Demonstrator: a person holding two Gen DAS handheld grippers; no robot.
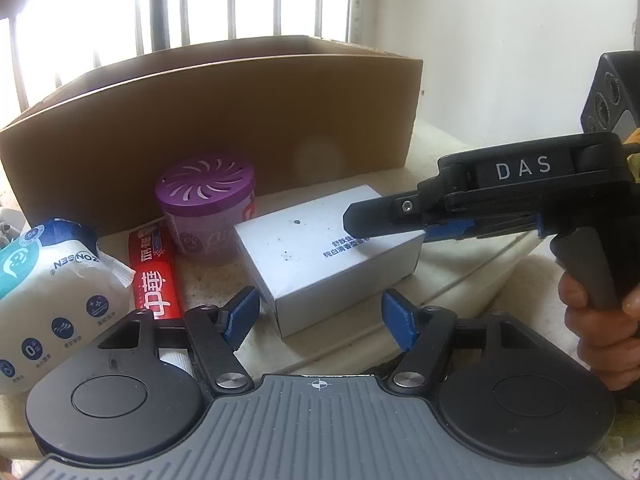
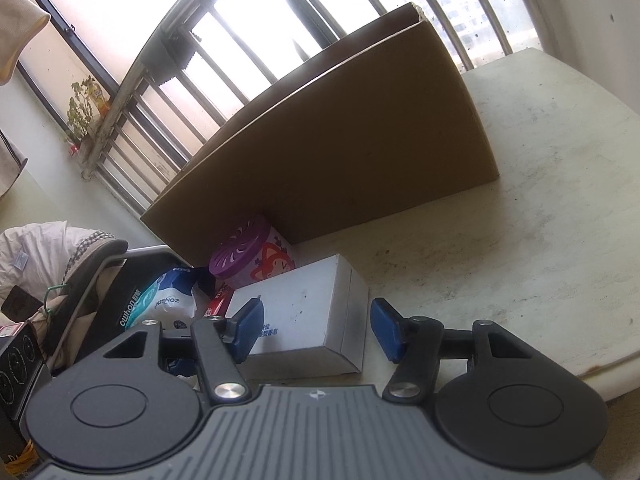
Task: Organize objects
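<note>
One white box (image 1: 320,256), one purple jar (image 1: 206,204), one cardboard box (image 1: 224,120) on the counter (image 2: 540,240); both hand-held grippers, left (image 1: 318,316) and right (image 2: 316,328), angled downward with jaws apart, straddling the white box ungripped.

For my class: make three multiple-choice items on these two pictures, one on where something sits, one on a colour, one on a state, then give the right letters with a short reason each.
1. Where does the air freshener jar stand?
A. inside the cardboard box
B. on the table, in front of the cardboard box
C. on top of the white box

2. What colour is the toothpaste box?
A. red
B. green
C. yellow

3. How does the white box lie?
A. flat on the table
B. lifted in the air
C. standing on end

Answers:
1 B: the jar stands on the table, against the outer wall of the cardboard box.
2 A: its face is red with white characters.
3 A: its long side rests on the table, with the right gripper open about it.
</note>
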